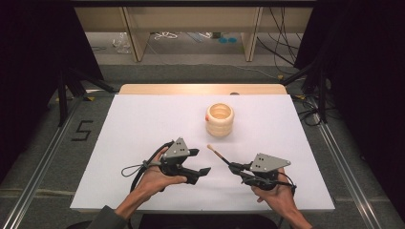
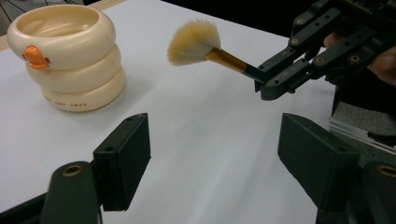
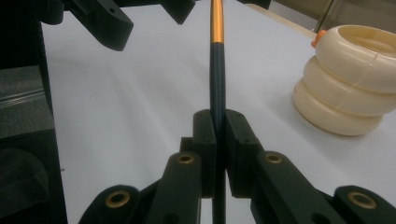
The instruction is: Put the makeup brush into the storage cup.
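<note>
Brush (image 2: 205, 46) handle sits clamped in the right gripper (image 1: 237, 168), bristles pointing ahead toward the cup (image 1: 219, 120) on the desk (image 1: 143, 124). Left gripper (image 1: 203, 172) waits beside it, wide open and empty. Next move, probably: tipping the brush into the cup.

White table (image 1: 143, 124) w/ cream ringed cup (image 1: 219, 120) standing upright on it.

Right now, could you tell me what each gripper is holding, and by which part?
The right gripper clamps the makeup brush by its dark handle, bristles free. The left gripper stands open, holding nothing.
</note>
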`<action>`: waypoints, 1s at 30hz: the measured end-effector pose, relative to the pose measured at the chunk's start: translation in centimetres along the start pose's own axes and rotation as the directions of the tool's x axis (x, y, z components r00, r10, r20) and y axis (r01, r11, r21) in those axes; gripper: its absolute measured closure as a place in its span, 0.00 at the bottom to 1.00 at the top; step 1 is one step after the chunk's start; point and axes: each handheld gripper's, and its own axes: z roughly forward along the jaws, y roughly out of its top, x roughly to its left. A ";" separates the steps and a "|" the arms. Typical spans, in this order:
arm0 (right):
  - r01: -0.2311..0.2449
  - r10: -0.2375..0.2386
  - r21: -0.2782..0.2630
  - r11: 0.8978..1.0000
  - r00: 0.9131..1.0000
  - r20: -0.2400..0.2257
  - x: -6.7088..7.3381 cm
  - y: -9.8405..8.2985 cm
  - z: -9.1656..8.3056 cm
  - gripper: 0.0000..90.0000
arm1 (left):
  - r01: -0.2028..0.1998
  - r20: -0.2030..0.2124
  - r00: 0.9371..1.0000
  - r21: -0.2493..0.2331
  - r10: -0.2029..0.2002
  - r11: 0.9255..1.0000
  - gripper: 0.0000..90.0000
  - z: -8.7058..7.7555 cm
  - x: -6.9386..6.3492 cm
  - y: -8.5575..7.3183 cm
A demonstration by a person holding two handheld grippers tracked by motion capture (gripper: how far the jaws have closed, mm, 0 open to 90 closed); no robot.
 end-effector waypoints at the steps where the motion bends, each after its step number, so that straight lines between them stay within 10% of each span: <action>1: 0.003 -0.003 -0.002 1.000 1.000 0.001 0.0 0.0 0.0 0.94 | 0.013 0.001 1.000 -0.005 -0.013 1.000 0.29 0.0 0.0 -0.1; 30: -0.026 0.024 -0.069 0.997 0.999 -0.029 0.5 0.7 1.0 0.94 | 0.060 -0.005 0.998 -0.128 -0.061 0.990 0.32 0.5 -0.6 -0.7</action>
